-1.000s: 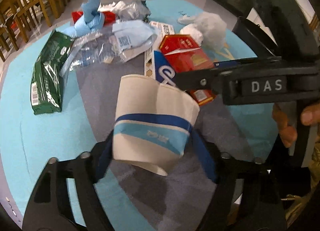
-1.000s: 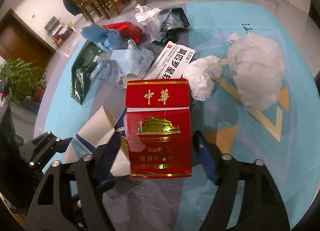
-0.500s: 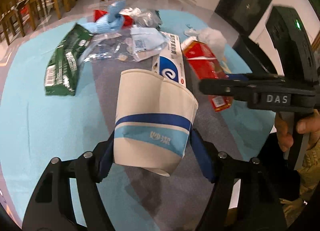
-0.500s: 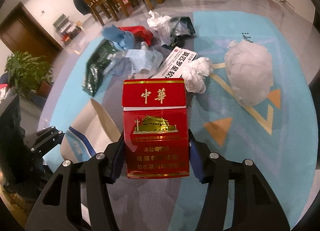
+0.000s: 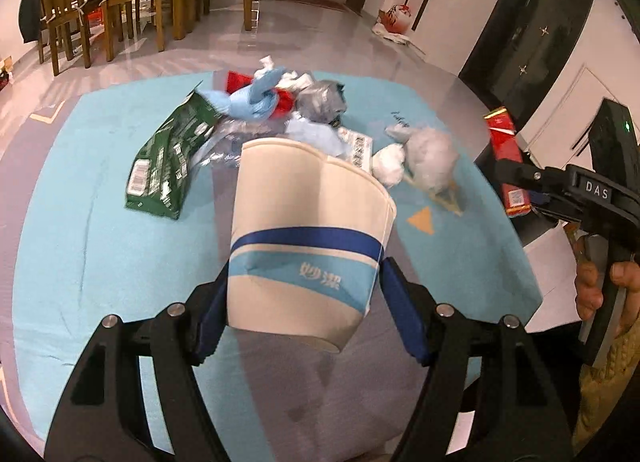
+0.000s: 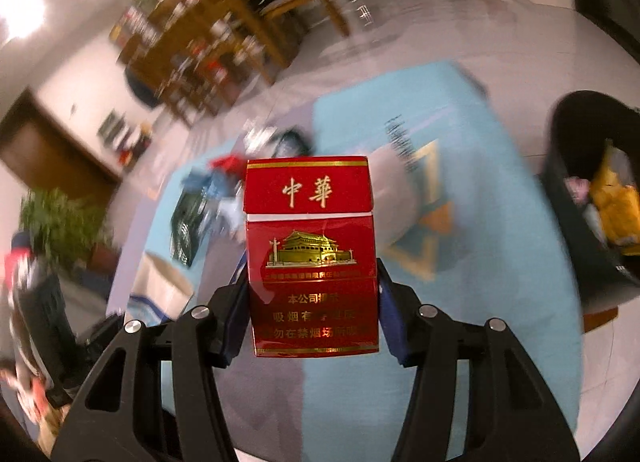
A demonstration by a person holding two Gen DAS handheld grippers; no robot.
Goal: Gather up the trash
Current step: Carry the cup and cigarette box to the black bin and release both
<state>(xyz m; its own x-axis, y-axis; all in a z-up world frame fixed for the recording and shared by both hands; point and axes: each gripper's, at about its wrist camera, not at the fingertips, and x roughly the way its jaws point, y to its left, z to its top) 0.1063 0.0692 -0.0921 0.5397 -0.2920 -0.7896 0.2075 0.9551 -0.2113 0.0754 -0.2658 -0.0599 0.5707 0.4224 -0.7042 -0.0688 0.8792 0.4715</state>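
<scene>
Blue rug [image 5: 80,246], left gripper [image 5: 304,302] jaws clamping paper cup [image 5: 308,238], right gripper [image 6: 312,302] jaws gripping cigarette pack [image 6: 312,258]

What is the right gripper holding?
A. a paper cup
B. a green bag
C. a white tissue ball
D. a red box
D: the right gripper has its pads pressed on both sides of the red box, lifted above the mat; the paper cup is in the left gripper.
</scene>
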